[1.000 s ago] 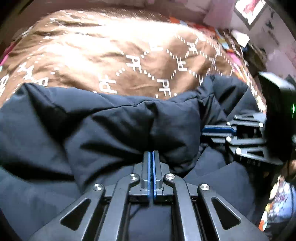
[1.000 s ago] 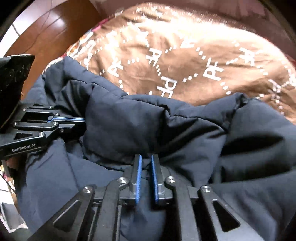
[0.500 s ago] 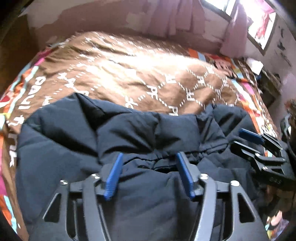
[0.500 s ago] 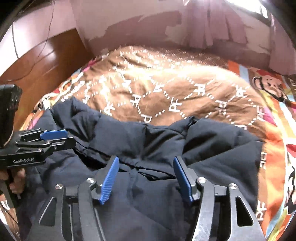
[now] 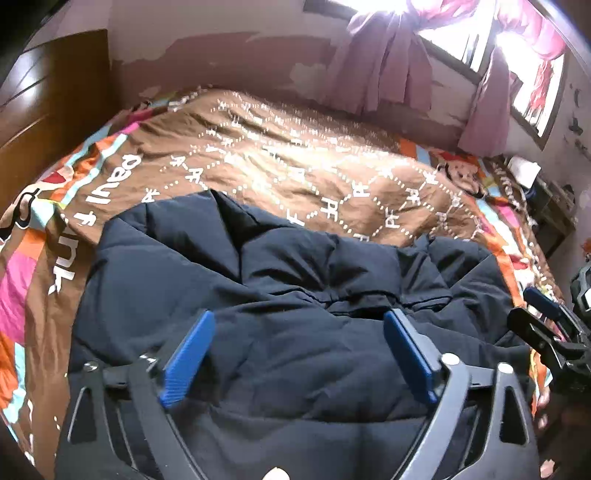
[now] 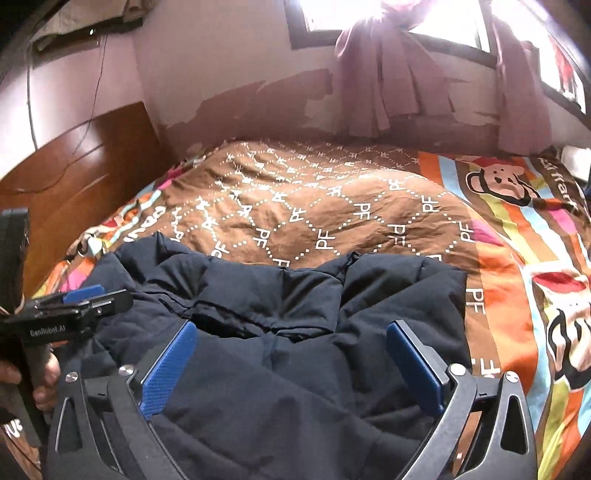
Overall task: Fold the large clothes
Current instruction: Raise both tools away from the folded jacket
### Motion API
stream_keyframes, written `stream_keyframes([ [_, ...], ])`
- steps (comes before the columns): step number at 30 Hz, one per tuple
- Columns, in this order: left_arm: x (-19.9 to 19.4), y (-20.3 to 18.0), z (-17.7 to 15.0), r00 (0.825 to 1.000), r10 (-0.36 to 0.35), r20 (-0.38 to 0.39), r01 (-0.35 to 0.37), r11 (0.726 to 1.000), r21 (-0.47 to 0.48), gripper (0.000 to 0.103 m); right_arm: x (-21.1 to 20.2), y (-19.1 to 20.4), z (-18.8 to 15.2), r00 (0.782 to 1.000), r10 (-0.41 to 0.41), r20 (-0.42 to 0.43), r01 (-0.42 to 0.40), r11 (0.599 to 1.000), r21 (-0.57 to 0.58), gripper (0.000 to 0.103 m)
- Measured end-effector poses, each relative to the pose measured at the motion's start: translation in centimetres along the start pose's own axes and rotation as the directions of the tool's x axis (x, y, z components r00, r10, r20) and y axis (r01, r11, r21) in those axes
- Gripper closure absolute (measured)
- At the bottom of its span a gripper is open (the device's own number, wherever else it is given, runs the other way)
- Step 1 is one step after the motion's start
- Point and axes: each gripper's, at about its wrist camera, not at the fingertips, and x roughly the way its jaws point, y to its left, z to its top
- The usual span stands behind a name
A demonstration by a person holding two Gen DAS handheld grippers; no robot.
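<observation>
Both released. A second ago the left hand-held gripper (image 5: 297, 349) and right hand-held gripper (image 6: 291, 363) were pinched shut on folds of the dark puffer jacket (image 5: 266, 295); now both stand wide open, nothing between the blue pads, and have pulled back and up, so far more of the room shows.

Read: one fold pass is laid down, with the far section doubled over towards the near side. Next grip not started.

Jacket sits bunched on the near half of the bed (image 6: 332, 206), on the brown patterned cover, far half bare.

Can't see:
- near hem and lower jacket, blocked by gripper frames and frame edge
- sleeves, tucked or buried, can't tell
- whether edges line up; fabric too dark, seams barely readable
- window (image 6: 388, 22) blown out
</observation>
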Motion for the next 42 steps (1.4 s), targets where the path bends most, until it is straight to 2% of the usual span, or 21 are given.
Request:
stream_keyframes([
  [8, -4.2, -1.1, -1.6, 0.991, -0.031, 0.127, 0.026, 0.999, 0.042, 0.002, -4.2, 0.1, -1.2, 0.995, -0.013, 0.096, 0.011, 1.0, 0.02, 0.0],
  [17, -10.0, -2.2, -3.5, 0.976, -0.07, 0.205, 0.055, 0.996, 0.075, 0.002, -10.2, 1.8, -2.7, 0.986, -0.011, 0.166, 0.014, 1.0, -0.012, 0.0],
  [22, -15.0, -3.2, -5.8, 0.96, -0.077, 0.269, 0.049, 0.993, 0.111, 0.002, -14.7, 3.9, -4.1, 0.978, 0.001, 0.211, 0.009, 0.999, -0.044, 0.0],
  [29, -23.2, -4.2, -9.4, 0.95, -0.087, 0.299, 0.055, 0.992, 0.114, 0.002, -22.2, 6.6, -6.3, 0.975, 0.011, 0.224, 0.001, 0.998, -0.056, 0.0],
  [32, -26.8, -5.2, -11.1, 0.939, -0.088, 0.333, 0.043, 0.989, 0.141, 0.002, -25.4, 7.9, -7.6, 0.97, 0.015, 0.242, 0.002, 0.997, -0.071, 0.0],
  [36, -30.3, -5.8, -13.1, 0.93, -0.107, 0.351, 0.05, 0.985, 0.168, 0.002, -28.8, 9.3, -9.2, 0.967, 0.03, 0.252, -0.012, 0.997, -0.07, 0.0],
  [42, -34.7, -6.4, -16.3, 0.918, -0.102, 0.383, 0.025, 0.979, 0.202, 0.002, -33.0, 11.0, -11.9, 0.964, 0.045, 0.263, -0.023, 0.996, -0.086, 0.0],
])
